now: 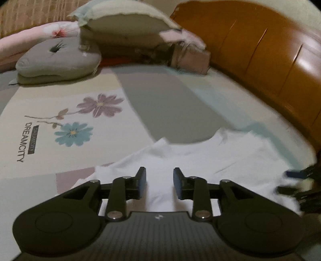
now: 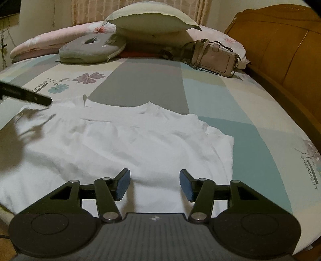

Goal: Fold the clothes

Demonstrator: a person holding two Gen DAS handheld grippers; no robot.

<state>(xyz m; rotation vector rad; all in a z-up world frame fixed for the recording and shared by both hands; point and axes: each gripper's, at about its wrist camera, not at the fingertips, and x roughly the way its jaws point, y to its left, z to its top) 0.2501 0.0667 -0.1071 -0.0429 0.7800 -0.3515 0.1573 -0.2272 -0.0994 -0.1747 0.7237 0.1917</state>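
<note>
The bed sheet (image 2: 230, 96) carries the word "DREAMCITY" beside printed flowers. A white T-shirt (image 2: 124, 144) lies flat on this sheet, its neckline pointing to the pillows (image 2: 152, 18), its length running from them toward both tools. The left tool (image 1: 159, 181) and the right tool (image 2: 154, 183) hover above the shirt, both released and grasping nothing.

Bed (image 2: 230, 96) with patchwork sheet: grey, teal, cream blocks, flower prints, "DREAMCITY" lettering. White garment (image 2: 124, 140) spread flat on near part, collar toward far end. Farther back: grey ring cushion (image 2: 90, 50), pale pillow (image 2: 152, 20), pink floral pillow (image 2: 40, 43), beige handbag (image 2: 214, 58). Wooden headboard (image 2: 284, 46) along right side.
</note>
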